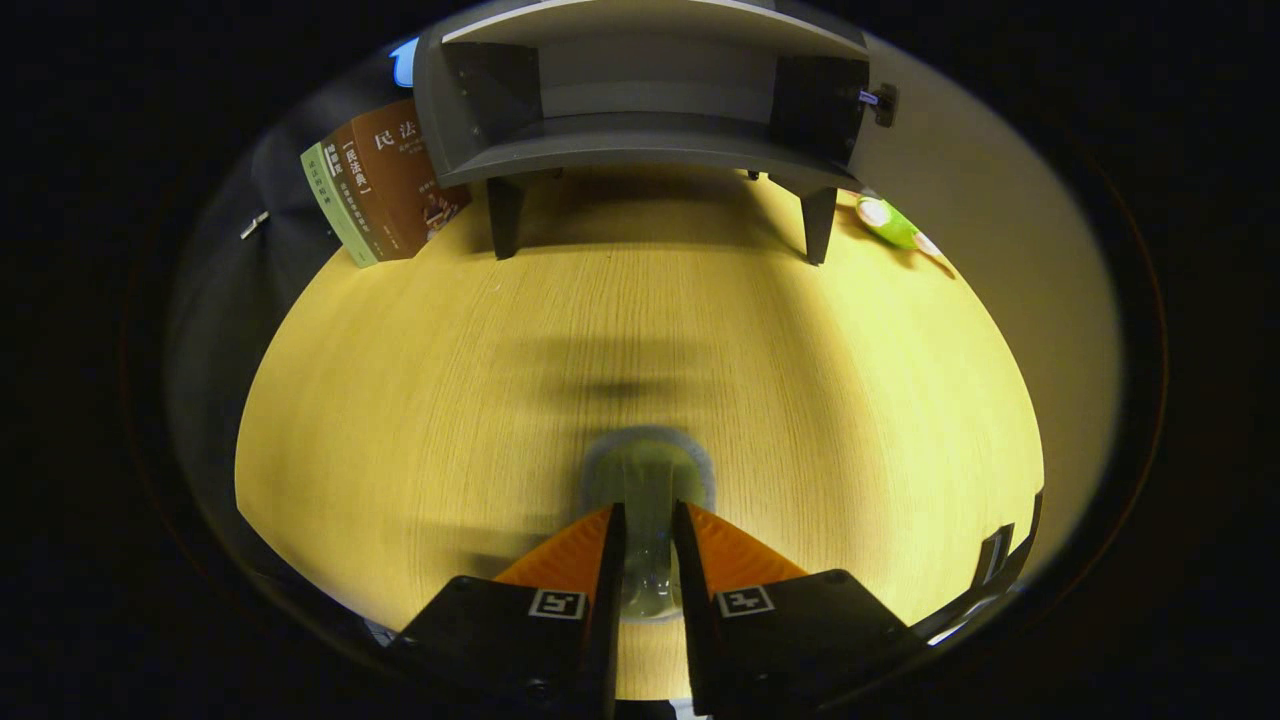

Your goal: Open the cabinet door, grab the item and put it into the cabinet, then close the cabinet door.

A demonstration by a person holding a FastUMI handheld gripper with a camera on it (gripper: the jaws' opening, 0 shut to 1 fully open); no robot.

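Gripper (648, 540) pinching a clear, greenish bottle (648, 480) above the wooden table (400, 400), cabinet (650, 110) beyond.

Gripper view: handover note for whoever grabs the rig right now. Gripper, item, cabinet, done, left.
Gripper: fingers closed on a clear bottle that stands between them, both sides pressing on it; the bottle looks blurred.
Cabinet: grey, on short legs at the far side of the wooden table, well beyond the fingers. It is open, its inside bare as far as can be seen.
Beside it: books leaning on one side, a green toy lying on the other.
Done: door open, item grabbed.
Left: carry the bottle into the cabinet, release, close the door.
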